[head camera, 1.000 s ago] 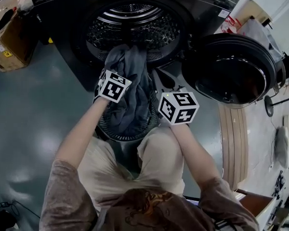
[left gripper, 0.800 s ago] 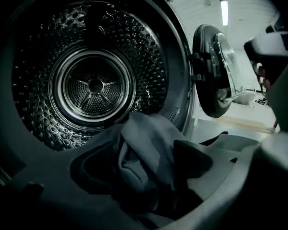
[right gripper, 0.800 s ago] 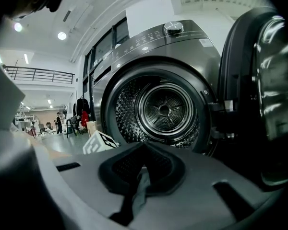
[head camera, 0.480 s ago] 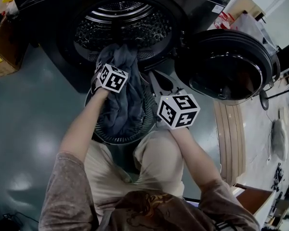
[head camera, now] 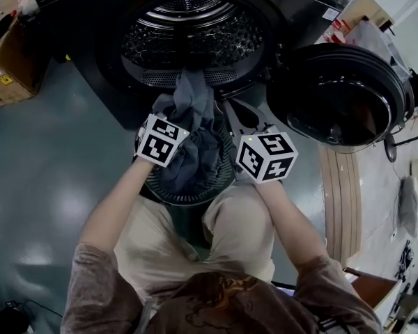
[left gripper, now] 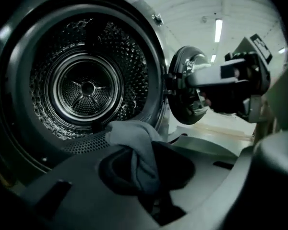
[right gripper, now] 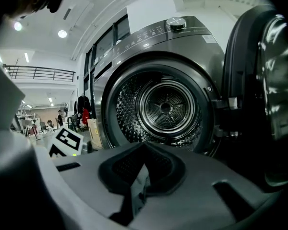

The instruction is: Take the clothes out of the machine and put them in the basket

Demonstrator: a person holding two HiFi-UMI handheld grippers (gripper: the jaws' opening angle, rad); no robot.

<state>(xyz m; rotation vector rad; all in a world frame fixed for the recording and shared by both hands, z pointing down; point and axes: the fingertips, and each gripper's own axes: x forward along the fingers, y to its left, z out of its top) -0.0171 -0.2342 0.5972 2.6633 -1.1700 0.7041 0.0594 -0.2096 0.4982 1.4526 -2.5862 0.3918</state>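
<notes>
garment: dark grey cloth garment [head camera: 195, 127], top end draped over the lip of the machine opening, the rest hanging down into the basket; partly out of the drum
basket: round dark mesh laundry basket [head camera: 195, 199] on the floor right in front of the opening, garment piled in its middle
left gripper: left gripper [left gripper: 143, 174] at the basket's left side, over the garment's upper fold; marker cube [head camera: 160, 139] faces up
left fingers: the fingers [left gripper: 77, 186] have just been closing and now pinch a bunched fold of the garment, which bulges up past the tips
right gripper: right gripper [right gripper: 140, 174] at the basket's right rim, aimed straight at the drum; its cube [head camera: 266, 156] sits just right of the garment
right fingers: the fingers [right gripper: 201, 181] are narrow, nearly together, nipping a thin grey strip [right gripper: 137, 188]; looks like cloth, can't confirm it is the same garment
machine: dark front-loading washing machine [head camera: 90, 47]; perforated steel drum [head camera: 191, 37] shows no other clothes in either gripper view
door: round dark glass door [head camera: 341, 96] swung fully open to the right
surroundings: glossy grey-blue floor [head camera: 42, 165]; brown cardboard box [head camera: 10, 68] beside the machine's left side
person: pale trouser knees [head camera: 237, 228] just behind the basket
</notes>
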